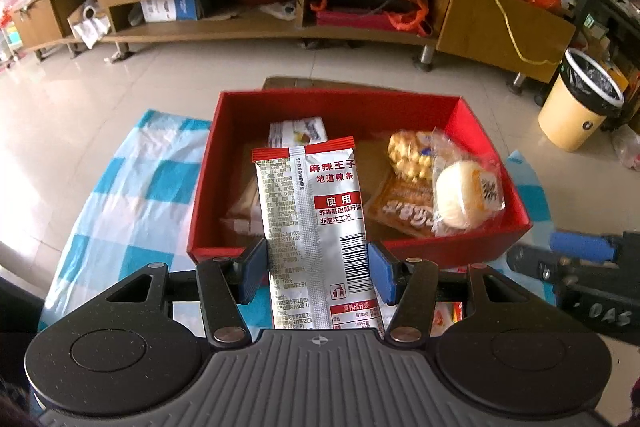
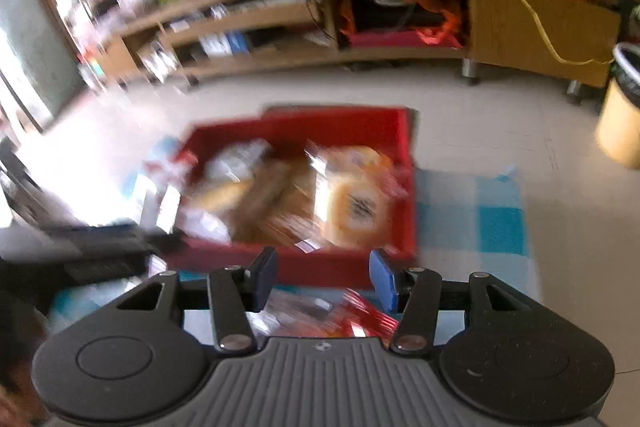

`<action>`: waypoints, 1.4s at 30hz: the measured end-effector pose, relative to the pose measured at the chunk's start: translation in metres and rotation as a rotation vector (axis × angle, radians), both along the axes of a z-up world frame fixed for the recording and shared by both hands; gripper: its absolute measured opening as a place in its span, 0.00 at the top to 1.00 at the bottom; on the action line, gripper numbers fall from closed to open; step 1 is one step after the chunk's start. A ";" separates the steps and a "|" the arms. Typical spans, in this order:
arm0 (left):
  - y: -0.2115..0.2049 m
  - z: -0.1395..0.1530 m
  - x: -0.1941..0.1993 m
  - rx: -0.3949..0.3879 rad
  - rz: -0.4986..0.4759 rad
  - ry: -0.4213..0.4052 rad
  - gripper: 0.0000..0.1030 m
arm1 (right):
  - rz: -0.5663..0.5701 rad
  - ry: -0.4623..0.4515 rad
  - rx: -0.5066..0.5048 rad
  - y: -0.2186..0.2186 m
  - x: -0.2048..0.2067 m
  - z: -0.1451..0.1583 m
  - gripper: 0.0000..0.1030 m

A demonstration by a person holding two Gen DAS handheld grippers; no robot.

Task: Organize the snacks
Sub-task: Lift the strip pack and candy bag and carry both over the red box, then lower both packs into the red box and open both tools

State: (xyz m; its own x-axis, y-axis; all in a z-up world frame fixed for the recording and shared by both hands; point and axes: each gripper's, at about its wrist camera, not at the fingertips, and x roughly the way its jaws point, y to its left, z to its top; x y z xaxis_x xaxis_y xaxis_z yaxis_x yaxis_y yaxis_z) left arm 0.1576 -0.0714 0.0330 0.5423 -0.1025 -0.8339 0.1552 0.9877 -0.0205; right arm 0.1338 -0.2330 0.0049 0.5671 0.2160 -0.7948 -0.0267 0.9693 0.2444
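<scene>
Fingers of my left gripper clamp a silver snack packet, red box ahead; right fingers stand apart.

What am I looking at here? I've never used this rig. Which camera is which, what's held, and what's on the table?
No robot arm: a person holds one two-finger gripper in each hand, each with a fisheye camera looking along its fingers. The sharp picture is the left gripper, shut on a silver snack packet held upright before the red box. In the box lie a round bun and other wrapped snacks. The box sits on a blue checked cloth. The blurred picture is the right gripper, open, holding nothing, with red wrappers below it.
</scene>
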 end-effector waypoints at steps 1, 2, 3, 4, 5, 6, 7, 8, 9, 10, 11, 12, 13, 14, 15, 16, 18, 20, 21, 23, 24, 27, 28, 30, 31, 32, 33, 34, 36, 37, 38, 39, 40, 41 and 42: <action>0.001 -0.003 0.001 -0.004 0.004 0.014 0.40 | -0.006 0.037 -0.012 -0.002 0.001 -0.011 0.50; 0.002 -0.005 0.001 -0.012 0.005 0.031 0.40 | -0.015 0.086 0.008 -0.006 0.003 -0.024 0.50; 0.003 -0.007 0.002 -0.020 0.004 0.041 0.40 | -0.041 0.144 0.037 -0.009 0.005 -0.037 0.49; 0.003 -0.008 0.001 -0.026 0.001 0.049 0.40 | -0.066 0.204 0.059 -0.010 0.007 -0.050 0.49; 0.002 -0.009 -0.001 -0.022 -0.003 0.050 0.40 | -0.078 0.243 0.069 -0.009 0.009 -0.059 0.47; 0.001 -0.009 -0.002 -0.014 -0.008 0.047 0.40 | -0.089 0.258 0.069 -0.008 0.010 -0.065 0.46; 0.000 -0.010 -0.003 -0.005 -0.011 0.043 0.40 | -0.094 0.261 0.065 -0.005 0.010 -0.069 0.41; -0.001 -0.010 -0.003 -0.002 -0.013 0.044 0.40 | -0.097 0.263 0.065 -0.003 0.011 -0.072 0.36; -0.002 -0.011 -0.003 -0.004 -0.016 0.047 0.40 | -0.100 0.267 0.064 -0.002 0.012 -0.075 0.35; -0.003 -0.012 -0.003 -0.008 -0.020 0.051 0.40 | -0.108 0.271 0.055 -0.001 0.013 -0.079 0.33; -0.004 -0.013 -0.004 -0.007 -0.024 0.054 0.40 | -0.115 0.277 0.043 0.001 0.014 -0.083 0.32; -0.005 -0.013 -0.004 -0.003 -0.028 0.055 0.40 | -0.112 0.289 0.021 0.003 0.014 -0.088 0.32; -0.006 -0.014 -0.005 0.000 -0.033 0.054 0.40 | -0.099 0.288 0.003 0.006 0.013 -0.092 0.31; -0.006 -0.014 -0.006 0.003 -0.041 0.052 0.40 | -0.084 0.270 -0.018 0.008 0.011 -0.091 0.33; -0.007 -0.014 -0.006 0.005 -0.043 0.049 0.40 | -0.075 0.266 -0.031 0.009 0.010 -0.091 0.35; -0.007 -0.014 -0.006 0.007 -0.043 0.048 0.40 | -0.060 0.261 -0.031 0.009 0.008 -0.090 0.40; -0.007 -0.014 -0.007 0.006 -0.047 0.049 0.40 | -0.049 0.255 -0.007 0.007 0.002 -0.088 0.48; -0.008 -0.013 -0.007 0.002 -0.049 0.049 0.40 | -0.038 0.241 0.002 0.007 -0.003 -0.084 0.52; -0.008 -0.012 -0.008 0.002 -0.050 0.048 0.40 | -0.035 0.235 0.005 0.007 -0.005 -0.081 0.52; -0.008 -0.010 -0.009 0.000 -0.053 0.041 0.40 | -0.038 0.214 0.023 0.005 -0.008 -0.076 0.52; -0.008 -0.008 -0.009 -0.002 -0.052 0.037 0.40 | -0.038 0.198 0.027 0.004 -0.009 -0.071 0.52; -0.008 -0.004 -0.008 -0.014 -0.049 0.020 0.40 | -0.062 0.137 0.057 -0.005 -0.011 -0.050 0.52; -0.009 -0.002 -0.007 -0.016 -0.048 0.015 0.40 | -0.070 0.115 0.069 -0.008 -0.012 -0.042 0.52; -0.011 0.001 -0.005 -0.019 -0.047 0.007 0.40 | -0.083 0.077 0.089 -0.009 -0.009 -0.028 0.52; -0.012 0.002 -0.004 -0.021 -0.047 0.003 0.40 | -0.088 0.060 0.097 -0.009 -0.009 -0.022 0.52; -0.013 0.003 -0.003 -0.021 -0.047 -0.001 0.40 | -0.090 0.040 0.102 -0.009 -0.008 -0.016 0.52; -0.014 0.005 -0.002 -0.021 -0.048 -0.007 0.40 | -0.091 0.027 0.104 -0.009 -0.006 -0.013 0.52; -0.016 0.006 0.000 -0.019 -0.049 -0.012 0.40 | -0.093 0.014 0.106 -0.009 -0.004 -0.010 0.52; -0.019 0.008 0.003 -0.016 -0.051 -0.023 0.40 | -0.095 0.000 0.104 -0.005 0.006 -0.004 0.52; -0.020 0.009 0.005 -0.014 -0.052 -0.029 0.40 | -0.099 -0.007 0.106 -0.004 0.010 -0.003 0.52; -0.022 0.011 0.007 -0.010 -0.053 -0.036 0.40 | -0.099 -0.011 0.109 -0.006 0.014 -0.003 0.52; -0.024 0.011 0.009 -0.006 -0.055 -0.042 0.40 | -0.100 -0.015 0.109 -0.005 0.018 -0.002 0.52; -0.025 0.011 0.011 -0.003 -0.056 -0.047 0.39 | -0.101 -0.021 0.106 -0.005 0.020 -0.002 0.52; -0.026 0.011 0.015 0.002 -0.057 -0.053 0.39 | -0.101 -0.027 0.102 -0.004 0.024 -0.001 0.52; -0.027 0.011 0.017 0.006 -0.056 -0.056 0.39 | -0.100 -0.029 0.100 -0.004 0.027 -0.001 0.52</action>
